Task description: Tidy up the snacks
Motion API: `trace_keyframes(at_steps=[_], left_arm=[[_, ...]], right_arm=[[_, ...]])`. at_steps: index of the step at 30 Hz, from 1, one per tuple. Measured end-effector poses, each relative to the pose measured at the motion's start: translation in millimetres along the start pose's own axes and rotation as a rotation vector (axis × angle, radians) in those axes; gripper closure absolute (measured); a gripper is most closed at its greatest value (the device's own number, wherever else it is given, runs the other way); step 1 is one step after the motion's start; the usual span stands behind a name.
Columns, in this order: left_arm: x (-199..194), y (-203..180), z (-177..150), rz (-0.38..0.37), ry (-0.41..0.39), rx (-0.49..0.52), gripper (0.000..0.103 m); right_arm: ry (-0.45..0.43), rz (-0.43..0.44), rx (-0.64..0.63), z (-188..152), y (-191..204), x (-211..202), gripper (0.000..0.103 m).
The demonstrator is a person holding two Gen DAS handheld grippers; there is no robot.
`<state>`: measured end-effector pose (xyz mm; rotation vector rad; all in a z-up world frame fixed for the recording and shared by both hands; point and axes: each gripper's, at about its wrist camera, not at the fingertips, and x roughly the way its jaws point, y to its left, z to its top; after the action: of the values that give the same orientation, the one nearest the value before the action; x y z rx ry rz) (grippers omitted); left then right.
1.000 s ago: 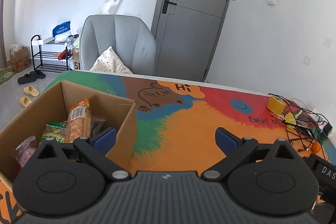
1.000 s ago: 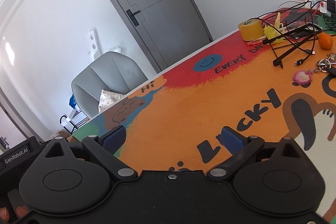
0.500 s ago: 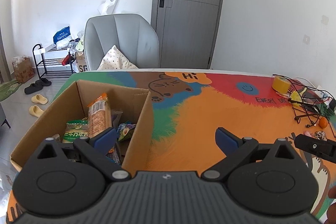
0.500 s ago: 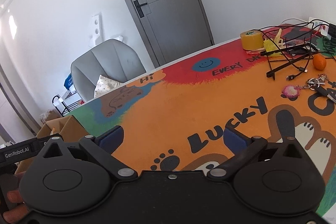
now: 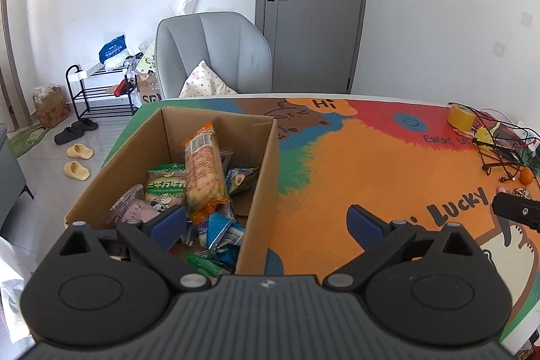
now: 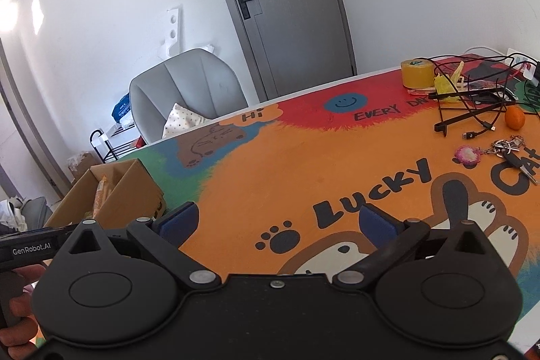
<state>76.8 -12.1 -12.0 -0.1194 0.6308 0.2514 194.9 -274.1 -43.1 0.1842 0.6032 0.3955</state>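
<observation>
While both the left gripper [image 5: 266, 220] and right gripper [image 6: 278, 220] gape wide and empty, snack packets [image 5: 202, 171] fill the cardboard box [image 5: 261, 191] on the tabletop [image 6: 303, 164].

The right claw [image 6: 276, 221] hangs with its blue pads spread wide and nothing between them, over the orange part of the colourful surface [image 6: 270, 171] printed with "LUCKY". Left of the claw stands an open cardboard box [image 6: 114, 191] with an orange snack packet [image 6: 101, 194] upright inside. Far right of the claw lie a roll of yellow tape [image 6: 416, 73], tangled black cables [image 6: 472, 103], a small orange fruit [image 6: 514, 117] and a bunch of keys [image 6: 506, 150].
</observation>
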Motion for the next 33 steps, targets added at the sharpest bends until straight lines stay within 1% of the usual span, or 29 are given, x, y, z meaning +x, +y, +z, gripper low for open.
trace_keyframes(at_steps=[6,10,13,15,22,33], left_arm=[[-13,8,1,0.008,0.003,-0.010,0.002],[-21,10,0,0.014,0.000,0.001,0.002],[-23,13,-2,-0.004,0.027,-0.008,0.002],[-26,16,-4,0.001,0.032,-0.017,0.002],[-45,24,-3,0.020,0.012,-0.024,0.002],[-63,27,-5,0.005,-0.009,-0.016,0.002]], right_arm=[[0.003,0.010,-0.020,-1,6,-11,0.000],[-0.003,0.017,-0.036,-1,11,-18,0.000],[-0.002,0.014,-0.048,0,15,-22,0.000],[-0.002,0.017,-0.061,-1,19,-26,0.000],[-0.001,0.032,-0.077,-1,28,-35,0.000],[-0.004,0.021,-0.084,1,35,-47,0.000]])
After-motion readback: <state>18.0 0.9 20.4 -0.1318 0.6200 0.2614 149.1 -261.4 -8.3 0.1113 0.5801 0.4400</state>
